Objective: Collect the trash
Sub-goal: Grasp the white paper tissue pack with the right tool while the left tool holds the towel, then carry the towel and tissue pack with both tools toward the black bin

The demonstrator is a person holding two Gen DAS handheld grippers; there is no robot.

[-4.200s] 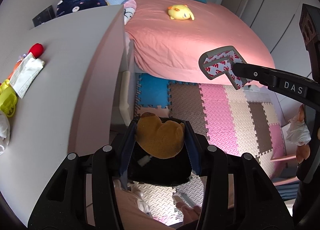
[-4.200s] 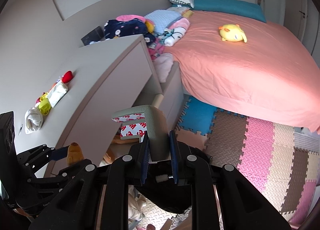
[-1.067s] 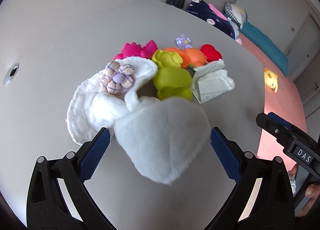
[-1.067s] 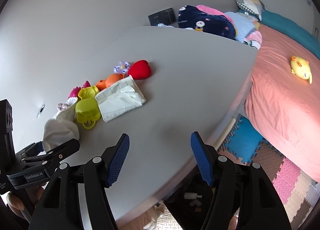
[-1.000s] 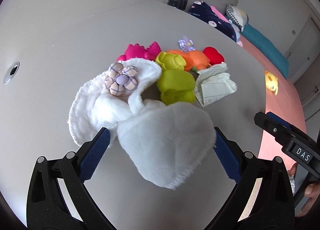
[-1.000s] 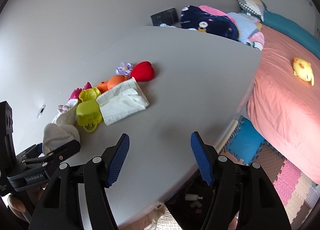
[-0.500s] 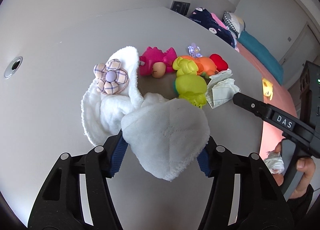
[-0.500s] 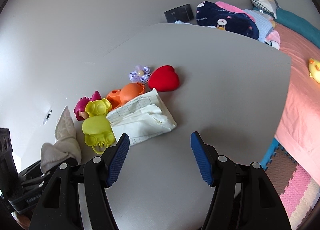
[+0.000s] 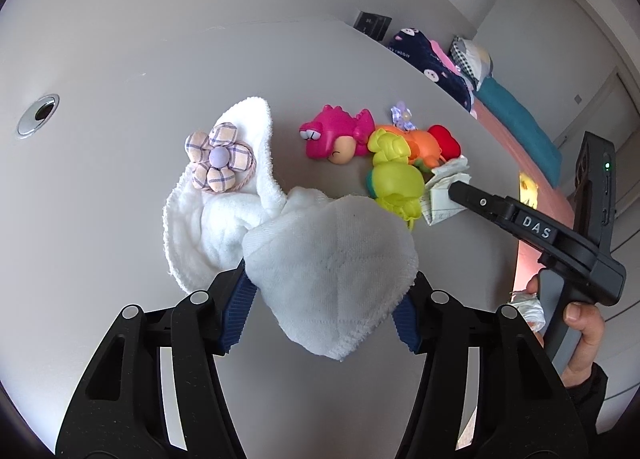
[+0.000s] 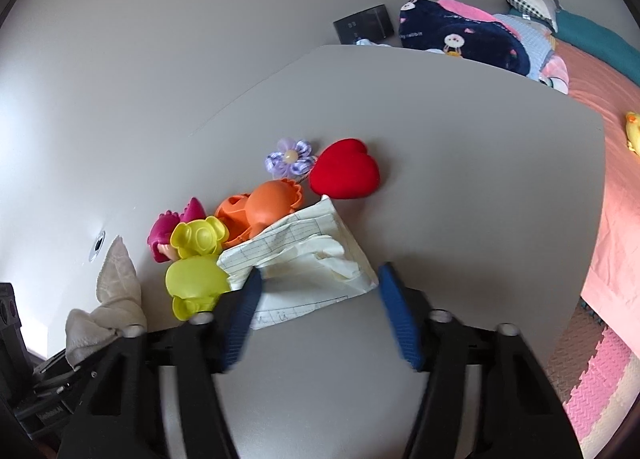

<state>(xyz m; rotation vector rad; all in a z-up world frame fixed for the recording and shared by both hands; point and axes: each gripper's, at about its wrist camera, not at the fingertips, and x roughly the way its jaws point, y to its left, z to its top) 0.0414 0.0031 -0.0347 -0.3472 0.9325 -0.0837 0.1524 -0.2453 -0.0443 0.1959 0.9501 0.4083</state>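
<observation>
Since a second ago, both grippers have been brought closer to the toy pile on the grey desk [image 10: 480,179]. White cloth [image 9: 328,259] is clamped by the left gripper [image 9: 326,309]. Right gripper [image 10: 320,315] jaws are closing around crumpled paper [image 10: 304,267], pads not yet pressed on it. Paper lies beside the yellow-green toy [image 10: 196,283].

White terry cloth [image 9: 328,255]: crumpled, bunched lump pinched between left claw [image 9: 324,309] pads, rest trailing onto grey surface [image 9: 120,199], checked fabric flower sitting on its far fold. Folded paper [image 10: 304,263]: cream sheet with printed grid lines, creased, lying flat on surface just beside yellow toy, between closing right claw [image 10: 320,317] pads, contact unclear.
</observation>
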